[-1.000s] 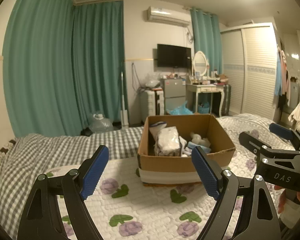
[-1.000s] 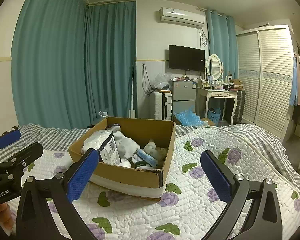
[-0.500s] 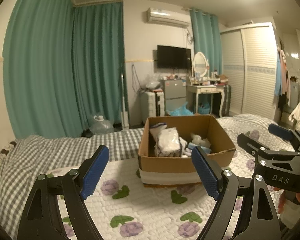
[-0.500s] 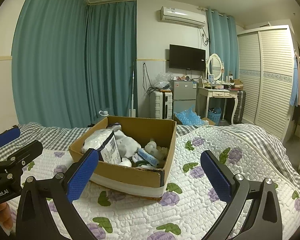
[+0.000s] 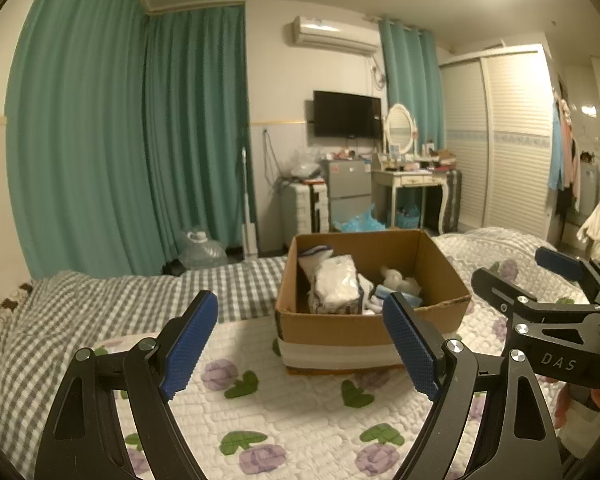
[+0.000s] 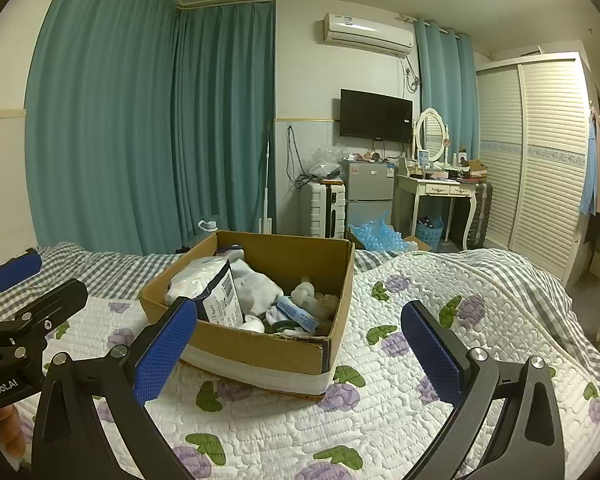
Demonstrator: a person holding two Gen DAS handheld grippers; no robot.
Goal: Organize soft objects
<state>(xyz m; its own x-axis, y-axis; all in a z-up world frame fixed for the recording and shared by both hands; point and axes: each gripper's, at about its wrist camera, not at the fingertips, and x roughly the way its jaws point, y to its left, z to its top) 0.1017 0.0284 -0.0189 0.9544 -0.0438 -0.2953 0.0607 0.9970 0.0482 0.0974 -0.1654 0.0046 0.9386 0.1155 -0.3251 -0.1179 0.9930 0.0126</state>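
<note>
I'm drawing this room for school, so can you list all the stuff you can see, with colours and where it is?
cardboard box: 1, brown with white tape band, on the quilt, open
white packet: 1, white with dark edge, in the box, left side
blue tube: 1, light blue, in the box, near the front
quilt: 1, white with purple flowers, on the bed
checked blanket: 1, grey and white, left part of the bed
curtains: teal, far wall
TV: 1, black, on the wall
air conditioner: 1, white, above the TV
dressing table: 1, cream, with oval mirror
left tongs: 1, black with blue pads, open, empty
right tongs: 1, same colours, open, empty
</note>
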